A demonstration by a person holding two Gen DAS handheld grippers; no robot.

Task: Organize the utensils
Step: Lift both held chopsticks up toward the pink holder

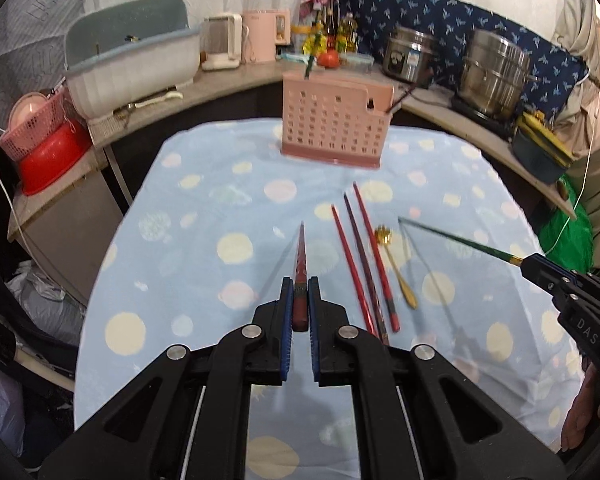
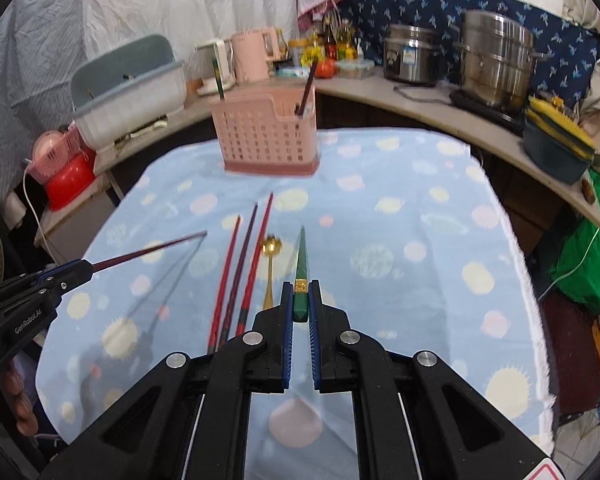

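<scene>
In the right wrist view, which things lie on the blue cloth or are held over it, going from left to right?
Left tool with the dark red chopstick → three chopsticks lying together → gold spoon → green chopstick in the right tool.

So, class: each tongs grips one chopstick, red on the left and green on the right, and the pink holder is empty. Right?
Not quite. The pink holder already has two chopsticks standing in it, as the right wrist view shows. The left tongs do grip the red chopstick, the right tongs the green chopstick.

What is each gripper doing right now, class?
Left gripper: closed on a red chopstick.
Right gripper: closed on a green chopstick.
</scene>
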